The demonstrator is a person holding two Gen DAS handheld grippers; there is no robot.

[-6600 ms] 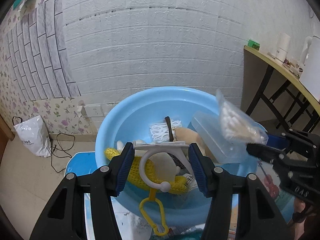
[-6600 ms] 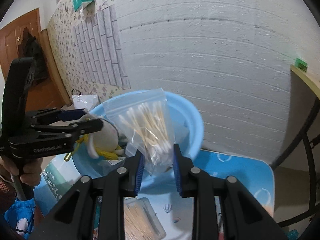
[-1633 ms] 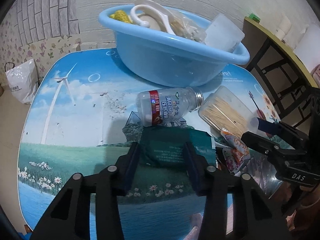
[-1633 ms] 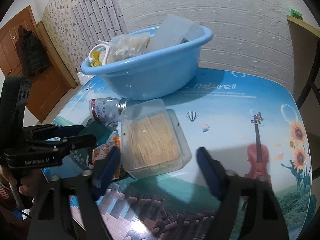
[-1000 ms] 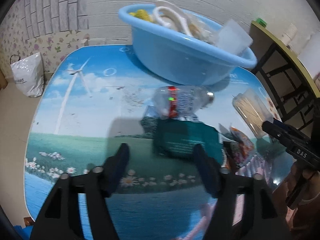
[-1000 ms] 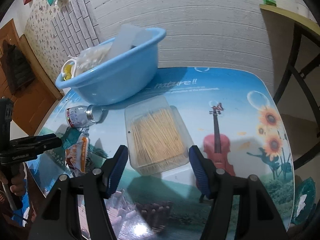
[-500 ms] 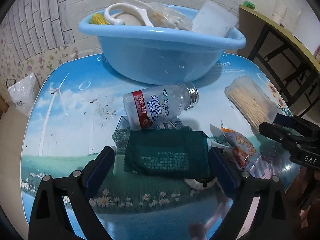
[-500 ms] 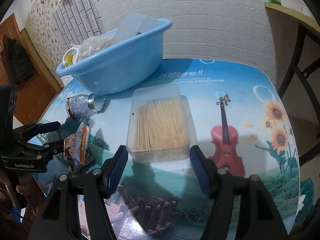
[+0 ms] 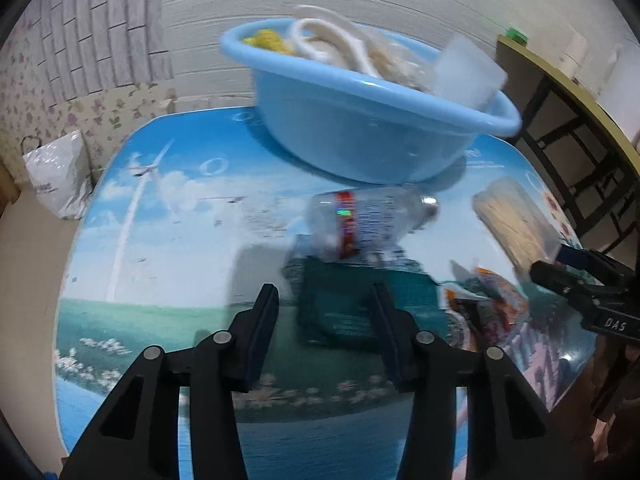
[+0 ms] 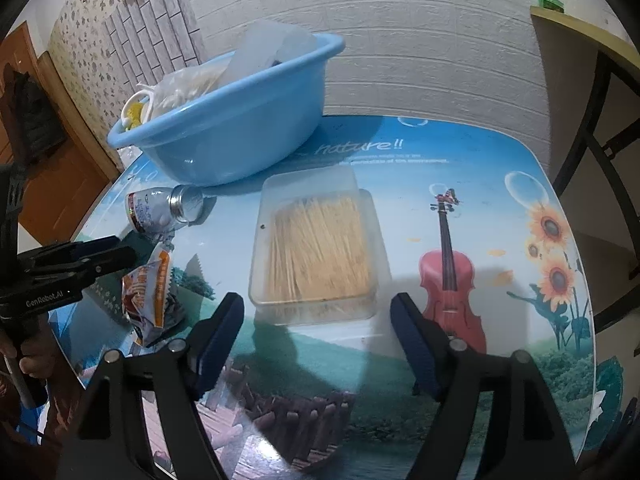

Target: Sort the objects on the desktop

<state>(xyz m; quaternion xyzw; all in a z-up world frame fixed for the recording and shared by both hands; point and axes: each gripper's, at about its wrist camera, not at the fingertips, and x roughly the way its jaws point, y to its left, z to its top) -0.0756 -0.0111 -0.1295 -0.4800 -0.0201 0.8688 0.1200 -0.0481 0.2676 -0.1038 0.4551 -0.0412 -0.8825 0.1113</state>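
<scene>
A white embossed brick-pattern wall backs a table [image 10: 460, 168] whose top is printed with sky, a violin and sunflowers.

The clear toothpick box [image 10: 316, 246] lies flat near the middle of the table, straight ahead of the right gripper [image 10: 316, 328], whose jaws stand wide apart and empty just short of the box's near edge, one finger toward each side of it. In the left wrist view the same box [image 9: 516, 224] sits toward the right side of the table.

The dark green packet [image 9: 352, 304] lies flat in front of the left gripper [image 9: 324, 328]. That gripper's fingers are spread and hold nothing; the right finger overlaps the packet's middle in the view, and the picture is too blurred to tell whether they touch.

Just beyond the packet a clear bottle with a red label [image 9: 368, 220] lies on its side, its cap end toward the toothpick box. An orange snack wrapper [image 10: 150, 292] rests crumpled between packet and box.

Behind them all stands the blue basin [image 10: 240, 128], holding a white hanger [image 9: 332, 44], something yellow, a bag of swabs and a translucent container [image 9: 468, 74]. A white plastic bag [image 9: 56, 180] sits on the floor at left.
</scene>
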